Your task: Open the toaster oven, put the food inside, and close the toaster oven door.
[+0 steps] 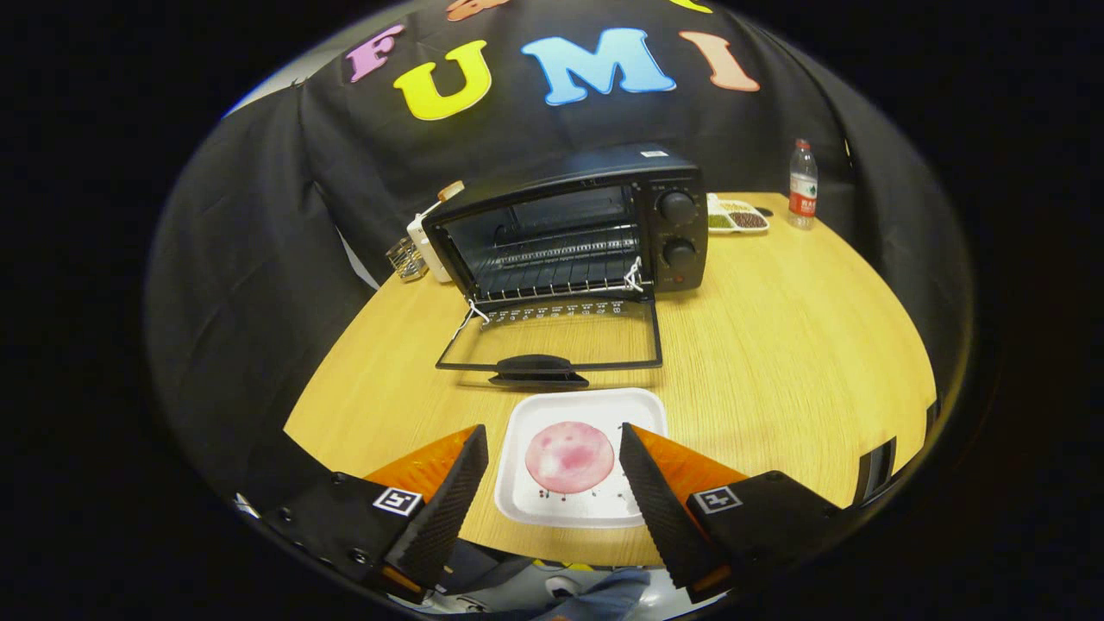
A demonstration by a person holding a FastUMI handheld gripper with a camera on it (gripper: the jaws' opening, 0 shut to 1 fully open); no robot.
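- The toaster oven [573, 228] stands at the far middle of the wooden surface [802, 345], its door [552, 341] already folded down flat toward the near side, with the wire rack inside exposed.
- The food, a round pink slice [569, 457], lies flat on a white tray [526, 500] just near of the door's handle.
- The slice looks thin, soft and likely floppy and slick; pinching it risks tearing it.
- The tray looks light and fairly stiff, so one raised rim edge seems the safer hold.
- The gripper [552, 461] hovers above the tray with its fingers spread wide, slice between them, holding and touching nothing.
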